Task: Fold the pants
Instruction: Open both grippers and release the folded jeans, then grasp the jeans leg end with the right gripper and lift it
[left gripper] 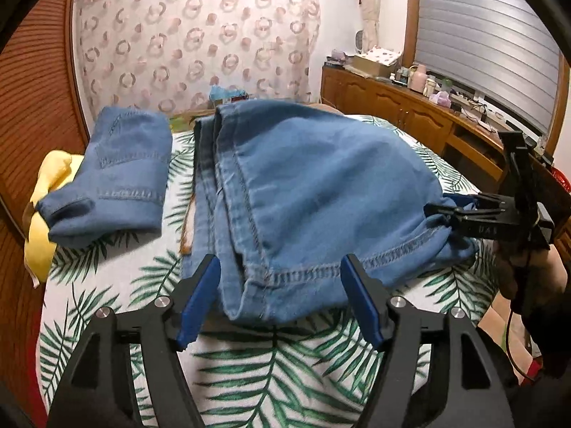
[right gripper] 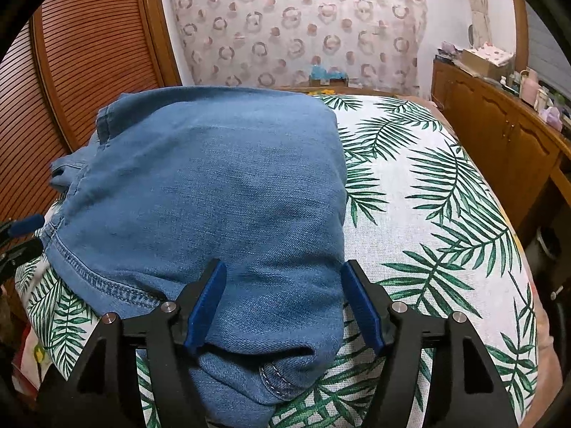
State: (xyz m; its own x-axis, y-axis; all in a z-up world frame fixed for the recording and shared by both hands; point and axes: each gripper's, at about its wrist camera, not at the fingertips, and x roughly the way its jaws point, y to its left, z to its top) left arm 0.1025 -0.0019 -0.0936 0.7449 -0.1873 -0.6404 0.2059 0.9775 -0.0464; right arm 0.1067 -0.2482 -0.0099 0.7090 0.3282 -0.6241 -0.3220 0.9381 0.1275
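Blue denim pants lie folded on a bed with a palm-leaf sheet. My left gripper is open, its blue pads on either side of the pants' near hem corner. In the left wrist view my right gripper reaches in from the right at the pants' right edge, with cloth bunched at its tips. In the right wrist view the right gripper is open, with the pants between and under its fingers.
A second folded denim garment lies at the left on the bed, beside a yellow cloth. A wooden cabinet with bottles and boxes runs along the right. A slatted wooden door stands at the left.
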